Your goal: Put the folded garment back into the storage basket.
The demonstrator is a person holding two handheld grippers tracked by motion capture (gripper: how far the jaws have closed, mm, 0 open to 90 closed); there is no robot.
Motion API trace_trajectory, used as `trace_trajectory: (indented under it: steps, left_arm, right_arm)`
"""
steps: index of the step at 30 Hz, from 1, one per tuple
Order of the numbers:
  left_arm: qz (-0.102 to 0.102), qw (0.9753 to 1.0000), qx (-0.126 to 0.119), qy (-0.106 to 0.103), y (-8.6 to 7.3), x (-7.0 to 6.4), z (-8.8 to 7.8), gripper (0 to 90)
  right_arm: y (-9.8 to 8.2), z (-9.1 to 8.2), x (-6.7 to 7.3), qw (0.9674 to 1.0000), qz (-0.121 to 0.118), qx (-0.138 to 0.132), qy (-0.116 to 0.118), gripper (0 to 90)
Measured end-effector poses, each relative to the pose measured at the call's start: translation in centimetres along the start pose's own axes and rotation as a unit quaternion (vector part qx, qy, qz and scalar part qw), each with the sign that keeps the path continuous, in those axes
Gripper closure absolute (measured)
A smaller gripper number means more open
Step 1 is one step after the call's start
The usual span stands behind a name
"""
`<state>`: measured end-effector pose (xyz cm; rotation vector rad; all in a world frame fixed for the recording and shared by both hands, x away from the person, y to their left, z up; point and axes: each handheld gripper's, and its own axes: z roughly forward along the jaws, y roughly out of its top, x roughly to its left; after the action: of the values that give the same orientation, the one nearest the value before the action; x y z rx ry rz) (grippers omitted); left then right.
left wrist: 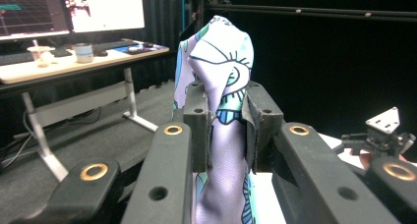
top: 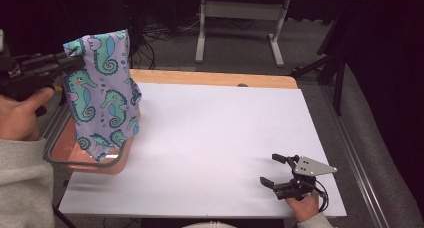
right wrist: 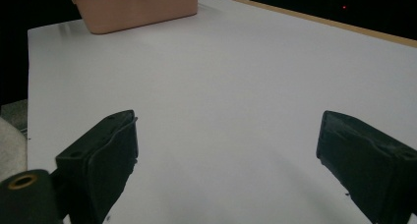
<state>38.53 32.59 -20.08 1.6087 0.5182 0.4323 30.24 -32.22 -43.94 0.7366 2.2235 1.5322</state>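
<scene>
My left gripper [top: 75, 62] was clamped on the top edge of a lilac cloth printed with teal seahorses [top: 102, 95], which hung from the jaws with its lower end down in the salmon-pink plastic basin [top: 107, 165] at the table's left edge. My right gripper [top: 276, 171] rested on the white tabletop [top: 210, 138], jaws wide apart, well away from the cloth.

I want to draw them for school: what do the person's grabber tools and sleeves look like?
Both grippers are black with two chunky jaws. The left gripper has brass-coloured rings at its joints. The right gripper carries a grey three-cornered plate with small holes and trails a black cable. The sleeves are light grey.
</scene>
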Motion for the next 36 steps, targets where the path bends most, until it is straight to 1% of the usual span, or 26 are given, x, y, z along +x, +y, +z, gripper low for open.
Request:
trace_trajectory:
  steps: [1, 7, 11, 19, 21, 24, 30, 32, 33, 35, 36]
  left_arm:
    - [0.001, 1.0, 0.003, 0.005, 0.0, 0.2, -0.3, 75.3]
    - [-0.003, 0.9999, 0.004, 0.014, -0.2, 0.5, -0.9, 75.2]
    - [-0.002, 0.9996, 0.014, 0.025, -0.1, 0.7, -1.3, 75.3]
    - [0.005, 0.9993, 0.019, 0.032, 0.0, 0.7, -1.8, 75.2]
    - [0.006, 0.9992, 0.023, 0.033, -0.1, 0.7, -2.0, 75.2]
    - [0.003, 0.9992, 0.021, 0.035, -0.2, 0.8, -2.3, 75.2]
    - [0.002, 0.9987, 0.031, 0.04, -0.3, 0.9, -2.6, 75.2]
    - [0.005, 0.9987, 0.034, 0.038, -0.4, 0.9, -2.6, 75.2]
    - [0.001, 0.9987, 0.034, 0.037, -0.5, 0.8, -2.6, 75.2]
    - [0.003, 0.9987, 0.036, 0.035, -0.6, 0.8, -2.6, 75.2]
    - [0.0, 0.9988, 0.038, 0.032, -0.7, 0.8, -2.5, 75.2]
  right_arm:
    - [0.0, 0.0, 0.0, 1.0, 0.0, 0.001, -0.001, 8.9]
    - [0.0, 0.1, 0.0, 1.0, 0.001, 0.0, 0.001, 8.9]
    - [0.0, 0.1, 0.0, 1.0, 0.001, 0.001, 0.001, 8.9]
    - [0.0, 0.1, 0.0, 1.0, 0.0, 0.002, 0.002, 8.9]
    - [0.0, 0.2, 0.0, 1.0, 0.0, 0.001, 0.002, 8.9]
    - [0.0, 0.1, 0.0, 1.0, 0.0, 0.002, 0.002, 8.9]
    - [0.0, 0.2, 0.0, 1.0, -0.001, 0.003, 0.002, 8.9]
    - [0.0, 0.2, 0.0, 1.0, -0.001, 0.003, 0.002, 8.9]
    - [0.0, 0.2, 0.1, 1.0, -0.002, 0.004, 0.003, 8.9]
    - [0.0, 0.2, 0.1, 1.0, -0.001, 0.003, 0.003, 8.9]
    - [0.0, 0.2, 0.1, 1.0, -0.001, 0.003, 0.003, 8.9]
